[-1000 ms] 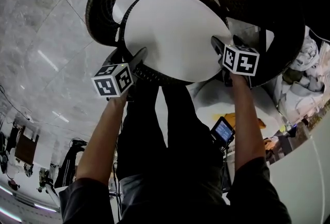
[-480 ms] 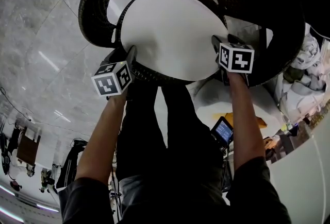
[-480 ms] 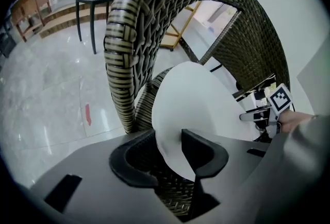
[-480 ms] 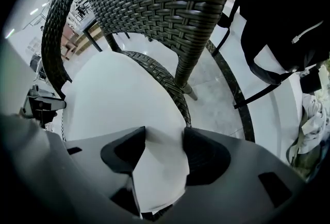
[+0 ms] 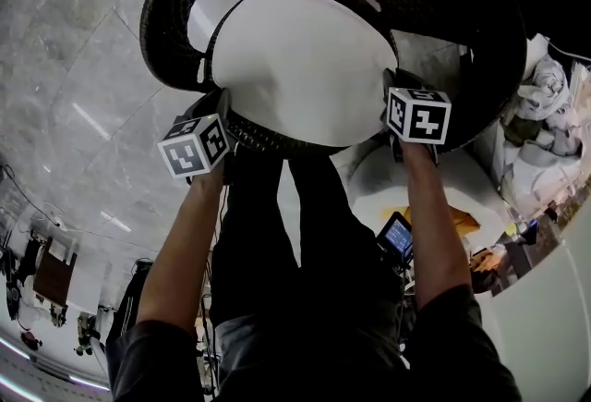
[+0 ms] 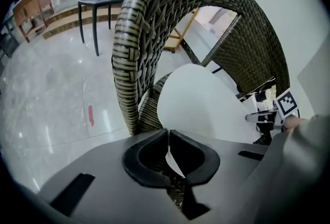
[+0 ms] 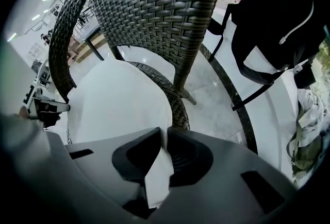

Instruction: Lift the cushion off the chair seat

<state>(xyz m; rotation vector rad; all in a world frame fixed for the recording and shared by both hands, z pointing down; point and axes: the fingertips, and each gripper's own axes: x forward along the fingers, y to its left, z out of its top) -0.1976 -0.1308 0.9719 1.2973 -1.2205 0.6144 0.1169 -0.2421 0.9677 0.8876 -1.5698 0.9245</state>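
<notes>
**Left gripper** [image 6: 168,140]: the jaws have just been closing. They now pinch the thin near edge of the round white cushion [image 6: 206,102]. A sliver of white fabric shows between the black fingers [image 6: 146,155], which are almost pressed together.

**Right gripper** [image 7: 164,140]: the jaws have likewise just been closing. They are clamped on the opposite side of the cushion's rim, with a white fold standing between the pads.

**Cushion position:** in the head view it spans the space between the two sets of fingers. It rests on the seat of the wicker chair [image 5: 171,21].

**Chair:** the woven arm curves up just beyond the left fingers. The woven back rises beyond the right fingers.

**Surroundings:** grey marble floor [image 5: 74,104] lies outboard of the left gripper.
</notes>
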